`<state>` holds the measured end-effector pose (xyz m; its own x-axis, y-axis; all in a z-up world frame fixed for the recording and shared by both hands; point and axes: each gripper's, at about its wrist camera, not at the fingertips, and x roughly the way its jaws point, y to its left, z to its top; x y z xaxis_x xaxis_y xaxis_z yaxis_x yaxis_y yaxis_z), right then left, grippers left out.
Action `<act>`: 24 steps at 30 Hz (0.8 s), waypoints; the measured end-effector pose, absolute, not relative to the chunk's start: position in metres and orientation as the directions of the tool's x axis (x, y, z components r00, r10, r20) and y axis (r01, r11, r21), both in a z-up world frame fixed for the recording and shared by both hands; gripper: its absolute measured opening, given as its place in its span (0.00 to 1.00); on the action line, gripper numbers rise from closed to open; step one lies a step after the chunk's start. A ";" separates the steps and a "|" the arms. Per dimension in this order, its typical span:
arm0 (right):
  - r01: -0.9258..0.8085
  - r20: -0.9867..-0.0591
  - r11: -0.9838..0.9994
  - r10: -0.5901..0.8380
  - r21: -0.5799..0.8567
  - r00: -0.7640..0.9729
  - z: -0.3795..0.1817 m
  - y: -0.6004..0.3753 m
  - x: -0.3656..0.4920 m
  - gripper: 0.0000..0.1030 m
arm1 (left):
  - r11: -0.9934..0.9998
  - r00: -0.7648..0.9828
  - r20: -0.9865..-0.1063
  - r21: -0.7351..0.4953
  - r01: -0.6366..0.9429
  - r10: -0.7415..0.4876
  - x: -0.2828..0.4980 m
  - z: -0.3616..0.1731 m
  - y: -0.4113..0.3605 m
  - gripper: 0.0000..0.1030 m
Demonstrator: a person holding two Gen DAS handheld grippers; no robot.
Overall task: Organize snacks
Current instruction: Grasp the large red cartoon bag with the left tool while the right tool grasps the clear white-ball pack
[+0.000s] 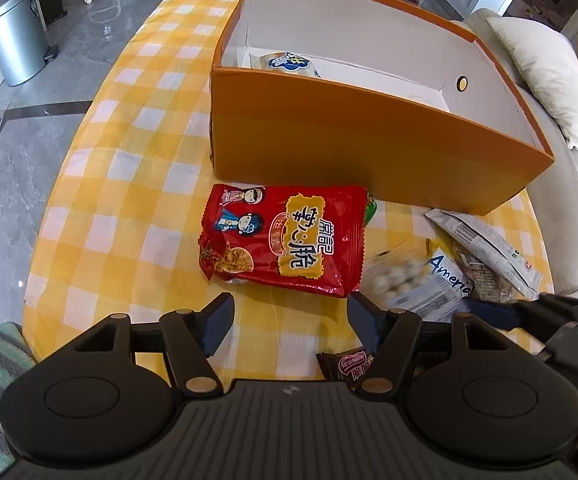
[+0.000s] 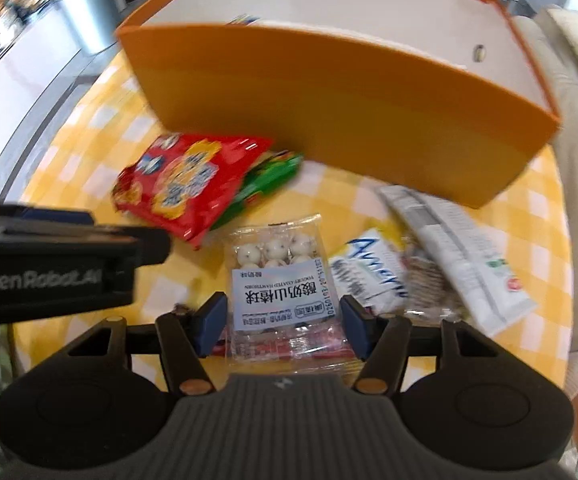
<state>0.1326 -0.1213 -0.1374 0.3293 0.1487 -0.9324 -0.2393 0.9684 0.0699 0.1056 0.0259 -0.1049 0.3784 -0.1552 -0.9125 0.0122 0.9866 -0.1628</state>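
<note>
An orange box (image 1: 369,136) stands on the yellow checked tablecloth (image 1: 137,184) with one white snack pack (image 1: 289,62) inside. A red noodle snack bag (image 1: 281,236) lies in front of it. My left gripper (image 1: 289,322) is open just short of the red bag, empty. My right gripper (image 2: 285,322) is open with its jaws on either side of a clear pack of white hawthorn balls (image 2: 281,276), which lies on the cloth. The box (image 2: 329,100) and red bag (image 2: 185,184) also show in the blurred right wrist view.
A green pack (image 2: 269,180) peeks from under the red bag. A white "Ameri" pack (image 2: 373,272), a biscuit pack (image 2: 425,280) and a long white pack (image 2: 461,248) lie at the right. A small brown candy pack (image 1: 349,364) lies under my left gripper. A sofa (image 1: 545,60) borders the right.
</note>
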 end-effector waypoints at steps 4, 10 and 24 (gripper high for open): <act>-0.149 -0.926 0.986 0.120 0.071 0.357 -0.133 -0.141 0.138 0.57 | 0.988 0.385 -0.911 -0.152 0.017 -0.147 0.112 -0.106 0.022 0.77; -0.036 -0.921 0.994 0.109 0.103 0.375 -0.131 -0.168 0.146 0.57 | 0.993 0.416 -0.905 -0.045 0.108 -0.086 0.127 -0.110 -0.004 0.78; -0.018 -0.925 0.989 0.145 0.148 0.351 -0.135 -0.170 0.150 0.58 | 0.995 0.304 -0.952 -0.003 0.100 -0.034 0.116 -0.124 0.008 0.50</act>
